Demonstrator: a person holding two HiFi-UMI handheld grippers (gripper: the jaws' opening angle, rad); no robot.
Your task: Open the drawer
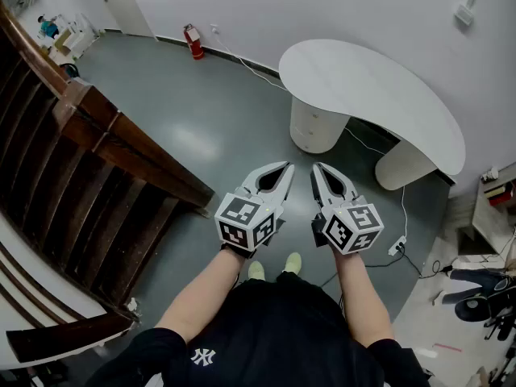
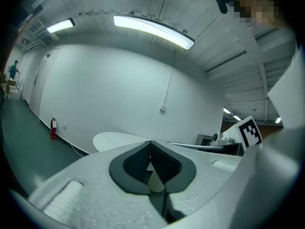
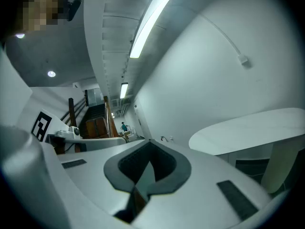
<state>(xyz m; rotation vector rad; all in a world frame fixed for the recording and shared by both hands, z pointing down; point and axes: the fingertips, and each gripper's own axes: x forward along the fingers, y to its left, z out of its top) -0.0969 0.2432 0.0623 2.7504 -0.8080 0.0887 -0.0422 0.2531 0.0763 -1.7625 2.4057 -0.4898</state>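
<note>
Task not begun. Left gripper [image 1: 285,168] and right gripper [image 1: 316,168], jaws closed on nothing, are held well short of the table [image 1: 379,95]. The drawer, judged to sit in the pedestal [image 1: 316,127] beneath the table, remains untouched.

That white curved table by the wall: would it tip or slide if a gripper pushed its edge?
Likely it stays put: the white table rests on two broad rounded pedestals, so it looks heavy and stable. Its top overhangs them, so pressing down on the rim might rock it. The smooth floor may let it slide before tipping.
</note>
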